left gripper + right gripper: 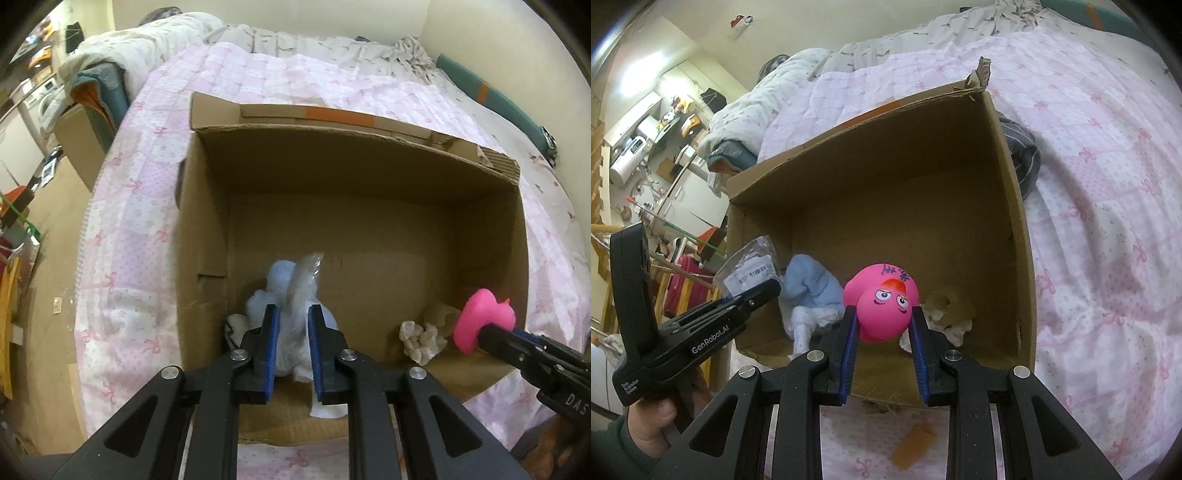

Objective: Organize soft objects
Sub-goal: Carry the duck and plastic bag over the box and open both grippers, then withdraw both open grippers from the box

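Our left gripper (291, 314) is clamped on a clear plastic packet (304, 280) that sticks up between its blue pads (271, 339); in the right wrist view the packet (750, 264) shows a barcode label. Our right gripper (882, 314) is clenched on a pink rubber duck (882, 306), which carries a painted face and dark writing on its back, and holds it over the near right part of the cardboard box (369, 177).

Just beyond the left gripper, a pale blue plush toy (280, 280) lies on the box floor against the left wall, with white fabric (805, 325) beside it. We think a black-and-white striped piece (234, 325) sits at its left, though it is mostly hidden. A crumpled cream cloth (421, 338) rests in the near right corner.

The box sits on a pink bow-print quilt (147, 192) covering the bed.
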{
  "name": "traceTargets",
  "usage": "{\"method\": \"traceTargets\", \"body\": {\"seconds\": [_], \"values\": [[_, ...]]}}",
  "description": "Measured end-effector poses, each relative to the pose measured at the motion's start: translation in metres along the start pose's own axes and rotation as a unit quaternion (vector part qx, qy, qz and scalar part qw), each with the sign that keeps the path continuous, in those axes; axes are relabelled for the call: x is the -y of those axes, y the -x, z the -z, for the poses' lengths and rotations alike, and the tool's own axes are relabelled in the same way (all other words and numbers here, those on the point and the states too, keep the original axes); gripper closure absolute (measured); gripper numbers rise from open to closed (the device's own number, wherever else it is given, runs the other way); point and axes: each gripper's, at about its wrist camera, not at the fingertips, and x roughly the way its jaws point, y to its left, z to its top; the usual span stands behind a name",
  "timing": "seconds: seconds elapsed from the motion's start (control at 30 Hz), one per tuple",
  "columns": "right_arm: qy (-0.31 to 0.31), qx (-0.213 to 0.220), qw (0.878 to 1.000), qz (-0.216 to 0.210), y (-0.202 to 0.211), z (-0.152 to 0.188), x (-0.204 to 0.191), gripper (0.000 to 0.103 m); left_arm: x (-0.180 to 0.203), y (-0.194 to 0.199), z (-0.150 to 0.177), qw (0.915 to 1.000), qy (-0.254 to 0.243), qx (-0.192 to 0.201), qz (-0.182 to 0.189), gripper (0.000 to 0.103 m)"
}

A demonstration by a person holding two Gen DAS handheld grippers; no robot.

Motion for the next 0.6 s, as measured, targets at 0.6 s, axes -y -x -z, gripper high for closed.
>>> {"method": "traceTargets", "body": {"seconds": [0.6], "values": [[-0.005, -0.003, 1.0, 0.011, -0.005, -0.001, -0.002, 0.074, 0.0, 0.015, -0.004, 0.9994, -0.012, 0.029, -0.015, 0.038]]}}
